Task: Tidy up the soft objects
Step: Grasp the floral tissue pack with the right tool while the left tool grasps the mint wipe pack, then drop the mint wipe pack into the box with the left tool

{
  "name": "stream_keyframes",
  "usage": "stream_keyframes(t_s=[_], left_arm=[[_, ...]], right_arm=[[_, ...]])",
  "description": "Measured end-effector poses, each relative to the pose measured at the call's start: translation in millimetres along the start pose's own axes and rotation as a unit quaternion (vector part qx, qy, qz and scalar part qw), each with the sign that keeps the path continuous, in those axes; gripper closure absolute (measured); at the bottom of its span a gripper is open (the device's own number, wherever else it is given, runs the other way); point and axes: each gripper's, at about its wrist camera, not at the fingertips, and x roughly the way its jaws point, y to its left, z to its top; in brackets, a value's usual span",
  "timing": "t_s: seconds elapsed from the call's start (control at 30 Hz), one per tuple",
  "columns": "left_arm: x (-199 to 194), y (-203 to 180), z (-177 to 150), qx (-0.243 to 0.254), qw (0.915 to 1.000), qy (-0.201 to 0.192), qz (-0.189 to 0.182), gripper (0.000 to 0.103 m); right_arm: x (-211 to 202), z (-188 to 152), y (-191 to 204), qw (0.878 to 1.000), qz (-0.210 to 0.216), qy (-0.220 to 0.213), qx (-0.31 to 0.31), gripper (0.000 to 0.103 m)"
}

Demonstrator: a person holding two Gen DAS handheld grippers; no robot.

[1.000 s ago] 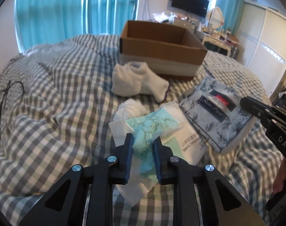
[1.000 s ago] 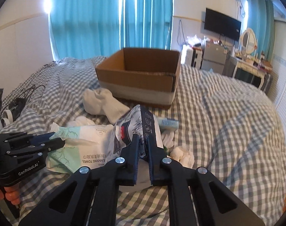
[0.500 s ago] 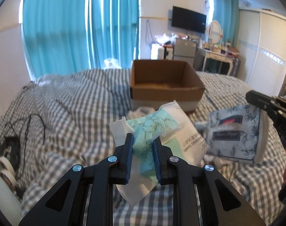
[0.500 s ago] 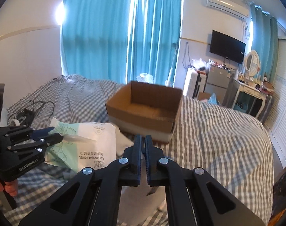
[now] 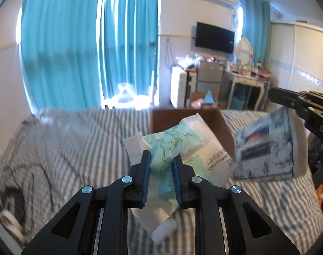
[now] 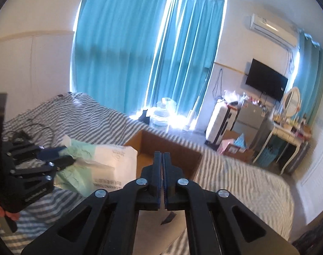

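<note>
Towel pack [image 5: 182,148] slanting toward box [image 5: 221,125]

We have raised both packs off the bed [image 5: 65,148]: the towel pack [image 5: 182,146], clamped in the left gripper [image 5: 160,159], now hangs at frame centre in front of the box [image 5: 161,116] instead of lying on the checks. The floral pack [image 5: 265,148], which lay at right, now dangles at right from the right gripper [image 6: 162,157], whose jaws have just been closing on its edge. The socks have dropped out of view.
</note>
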Motion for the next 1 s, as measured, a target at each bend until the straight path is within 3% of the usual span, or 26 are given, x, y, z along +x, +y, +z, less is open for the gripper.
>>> stream_keyframes(t_s=[0.2, 0.27, 0.4, 0.57, 0.67, 0.73, 0.77, 0.8, 0.87, 1.0], left_arm=[[41.8, -1.4, 50.7, 0.012, 0.9996, -0.019, 0.019, 0.084], [63.1, -2.0, 64.4, 0.018, 0.9992, -0.021, 0.027, 0.084], [109.9, -4.4, 72.5, 0.019, 0.9996, 0.004, 0.021, 0.081], [153.9, -23.7, 49.4, 0.052, 0.9978, 0.038, 0.011, 0.074], [162.9, -27.5, 34.1, 0.051, 0.9968, 0.06, -0.011, 0.059], [158.8, -30.2, 28.1, 0.051, 0.9963, 0.067, -0.013, 0.049], [152.6, -30.2, 26.7, 0.05, 0.9963, 0.068, -0.018, 0.041], [143.3, -28.7, 26.4, 0.049, 0.9965, 0.064, -0.024, 0.033], [124.7, -27.3, 29.9, 0.047, 0.9973, 0.051, -0.024, 0.025], [72.4, -25.2, 39.5, 0.044, 0.9987, 0.016, -0.022, 0.009]], right_arm=[[69.2, 48.8, -26.7, 1.0, 0.005, 0.007, 0.005, 0.103], [84.6, 51.1, -35.2, 1.0, 0.004, 0.007, 0.015, 0.103], [114.6, 24.6, -48.0, 0.998, 0.012, 0.041, 0.049, 0.103], [126.1, -25.8, -52.9, 0.995, 0.013, 0.08, 0.066, 0.103], [117.1, -45.7, -49.0, 0.993, 0.01, 0.094, 0.067, 0.1], [105.6, -53.3, -47.5, 0.993, 0.011, 0.1, 0.063, 0.077], [96.7, -56.4, -46.7, 0.993, 0.008, 0.098, 0.061, 0.049], [85.6, -58.0, -46.4, 0.994, 0.005, 0.091, 0.061, 0.034], [62.5, -56.6, -44.6, 0.995, 0.009, 0.078, 0.062, 0.034], [15.3, -49.0, -40.1, 0.995, 0.018, 0.062, 0.07, 0.021]])
